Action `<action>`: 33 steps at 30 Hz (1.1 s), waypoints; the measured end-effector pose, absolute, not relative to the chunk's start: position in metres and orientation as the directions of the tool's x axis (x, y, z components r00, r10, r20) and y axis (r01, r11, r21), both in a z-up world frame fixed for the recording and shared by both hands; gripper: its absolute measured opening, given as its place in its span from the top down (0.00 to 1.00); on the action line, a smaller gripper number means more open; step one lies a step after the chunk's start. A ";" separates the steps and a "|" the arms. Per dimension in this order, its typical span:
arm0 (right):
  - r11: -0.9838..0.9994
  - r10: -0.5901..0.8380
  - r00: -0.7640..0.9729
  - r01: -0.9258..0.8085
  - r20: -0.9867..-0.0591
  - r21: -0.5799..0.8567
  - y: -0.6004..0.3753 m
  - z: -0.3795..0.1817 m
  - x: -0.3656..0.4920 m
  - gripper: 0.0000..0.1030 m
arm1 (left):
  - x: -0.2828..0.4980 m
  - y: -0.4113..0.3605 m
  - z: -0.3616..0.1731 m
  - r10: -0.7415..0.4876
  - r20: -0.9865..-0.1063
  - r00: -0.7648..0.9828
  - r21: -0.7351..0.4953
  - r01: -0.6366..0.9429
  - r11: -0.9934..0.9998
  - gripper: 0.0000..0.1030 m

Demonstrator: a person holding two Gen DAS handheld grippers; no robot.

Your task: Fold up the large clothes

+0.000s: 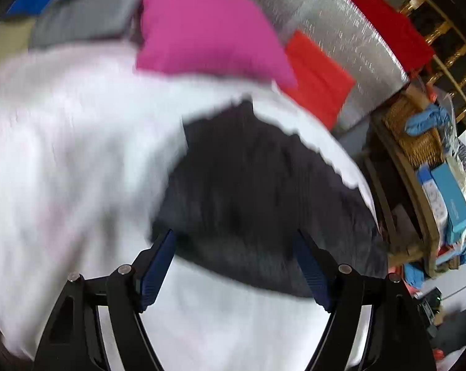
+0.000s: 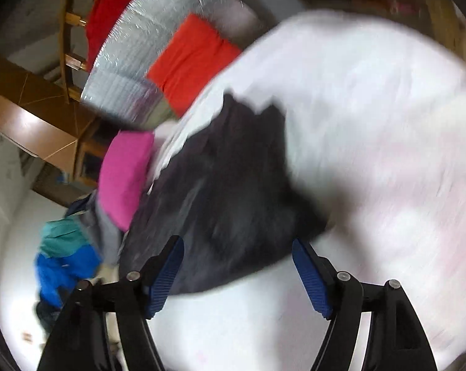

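Both grippers, left gripper [image 1: 234, 241] and right gripper [image 2: 237, 249], spread wide, nothing grasped; dark garment [image 1: 254, 185] [image 2: 226, 191] seen mid-frame on white sheet [image 1: 63, 154] [image 2: 372, 154].

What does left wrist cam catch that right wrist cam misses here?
Left wrist only: a wicker basket with blue cloth on it and blue boxes at the right edge.

Right wrist only: a blue and teal garment heap at lower left, plus a brown wooden ledge.

Both: the black garment on the white sheet, pink folded cloth, orange-red folded cloth, silver mat. Each view shows its own gripper, left and right, open and holding nothing.
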State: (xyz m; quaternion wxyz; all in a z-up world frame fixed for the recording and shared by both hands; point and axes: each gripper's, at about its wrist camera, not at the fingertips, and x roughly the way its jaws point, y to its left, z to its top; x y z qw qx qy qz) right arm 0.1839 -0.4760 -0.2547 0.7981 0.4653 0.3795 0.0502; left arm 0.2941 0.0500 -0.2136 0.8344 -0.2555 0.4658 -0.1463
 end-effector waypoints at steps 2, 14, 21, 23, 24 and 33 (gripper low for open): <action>0.527 0.465 0.687 0.292 -0.559 0.798 -0.463 -0.266 0.191 0.26 | 0.292 0.045 -0.229 -0.527 -0.711 0.465 -0.606 -0.026 0.795 0.24; 0.504 0.294 0.734 0.425 -0.612 0.752 -0.451 -0.288 0.229 0.60 | 0.321 0.069 -0.274 -0.555 -0.644 0.527 -0.744 -0.260 0.616 0.26; 0.686 0.166 0.736 0.392 -0.657 0.613 -0.432 -0.261 0.230 0.70 | 0.325 0.062 -0.275 -0.505 -0.684 0.527 -0.686 -0.229 0.691 0.42; 0.615 0.231 0.688 0.445 -0.688 0.651 -0.441 -0.284 0.231 0.69 | 0.328 0.061 -0.283 -0.499 -0.704 0.505 -0.670 -0.241 0.702 0.41; 0.601 0.250 0.692 0.438 -0.677 0.669 -0.444 -0.284 0.230 0.69 | 0.327 0.061 -0.280 -0.495 -0.706 0.507 -0.665 -0.233 0.710 0.41; 0.542 0.235 0.713 0.468 -0.661 0.698 -0.468 -0.276 0.199 0.37 | 0.312 0.067 -0.249 -0.425 -0.723 0.544 -0.603 -0.197 0.773 0.25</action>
